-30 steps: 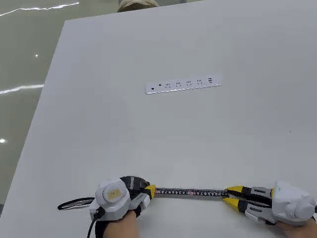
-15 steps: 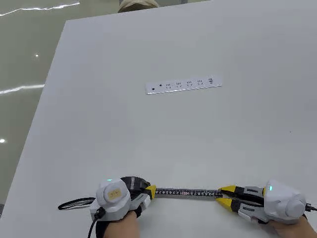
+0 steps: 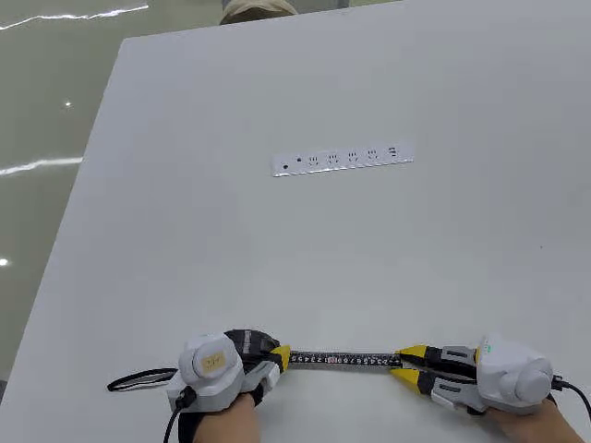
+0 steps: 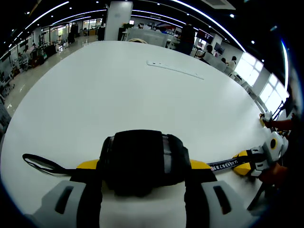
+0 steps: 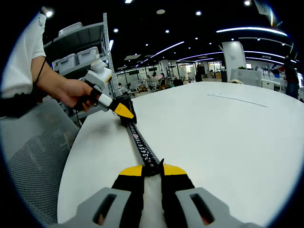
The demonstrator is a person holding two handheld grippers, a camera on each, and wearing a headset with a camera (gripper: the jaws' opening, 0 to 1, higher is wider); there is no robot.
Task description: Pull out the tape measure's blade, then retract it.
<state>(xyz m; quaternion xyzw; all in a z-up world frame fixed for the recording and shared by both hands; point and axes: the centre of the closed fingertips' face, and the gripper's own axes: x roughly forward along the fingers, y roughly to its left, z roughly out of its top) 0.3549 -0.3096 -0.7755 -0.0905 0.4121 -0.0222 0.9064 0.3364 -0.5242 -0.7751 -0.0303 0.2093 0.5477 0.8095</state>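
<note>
A black tape measure case (image 3: 247, 345) lies near the table's front edge, and my left gripper (image 3: 279, 356) is shut on it. In the left gripper view the case (image 4: 141, 159) sits between the yellow jaws of the left gripper (image 4: 142, 165). Its blade (image 3: 342, 358) runs right, just above the table, to my right gripper (image 3: 404, 363), which is shut on the blade's end. The right gripper view shows the right gripper (image 5: 152, 169) pinching the blade (image 5: 139, 142), which leads back to the left gripper (image 5: 121, 110). A black wrist strap (image 3: 138, 378) trails left of the case.
A white power strip (image 3: 342, 158) lies flat mid-table, far beyond the tape. The white table (image 3: 231, 240) ends at its left edge above a glossy floor. Across the table stand shelves and several people, seen in both gripper views.
My right gripper has moved left toward the case with the blade end in it, so the exposed blade is shorter. The left gripper and case have stayed put.
</note>
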